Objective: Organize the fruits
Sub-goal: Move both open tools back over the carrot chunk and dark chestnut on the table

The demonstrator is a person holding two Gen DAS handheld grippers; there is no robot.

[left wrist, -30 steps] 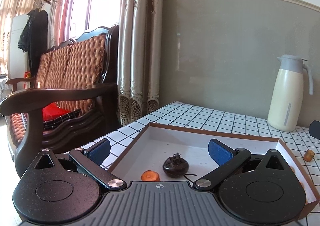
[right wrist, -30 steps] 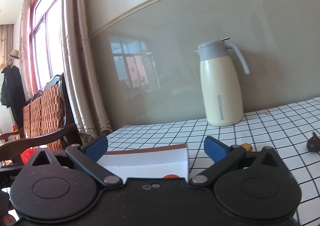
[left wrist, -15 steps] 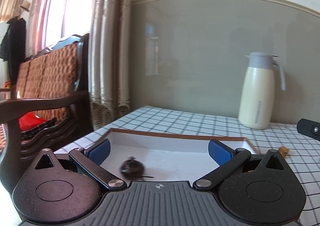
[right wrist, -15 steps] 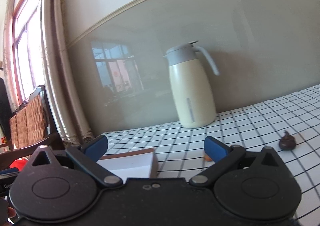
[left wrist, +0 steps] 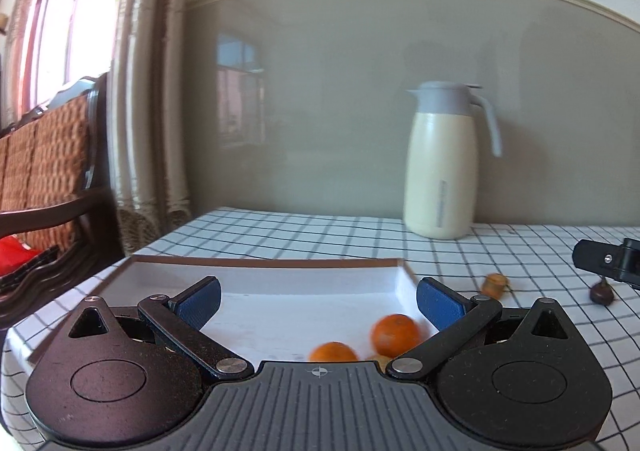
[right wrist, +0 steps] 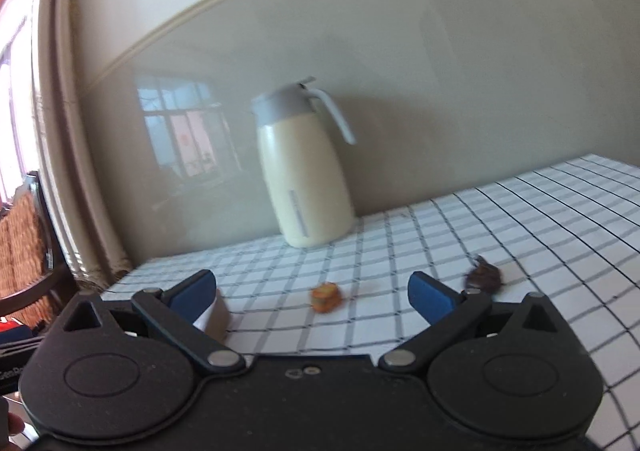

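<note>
Two oranges (left wrist: 394,335) lie blurred in the right near corner of the white tray (left wrist: 256,265), between the spread fingers of the left tool (left wrist: 318,301), which hangs released and empty over the tray. A third bit of orange peeks out just beside them at the tool's body. Right of the tray's wall, on the checked counter (left wrist: 320,231), sits a small orange piece (left wrist: 496,285), and further right a dark fruit (left wrist: 601,293) under the black tip of the other tool. A cream jug (left wrist: 442,167) stands far ahead by the wall.

From the right tool (right wrist: 312,293), also released and empty, the tray's corner (right wrist: 218,317) shows by its left finger, the orange piece (right wrist: 326,296) lies between the fingers, and the dark fruit (right wrist: 484,277) just beyond the right finger.
</note>
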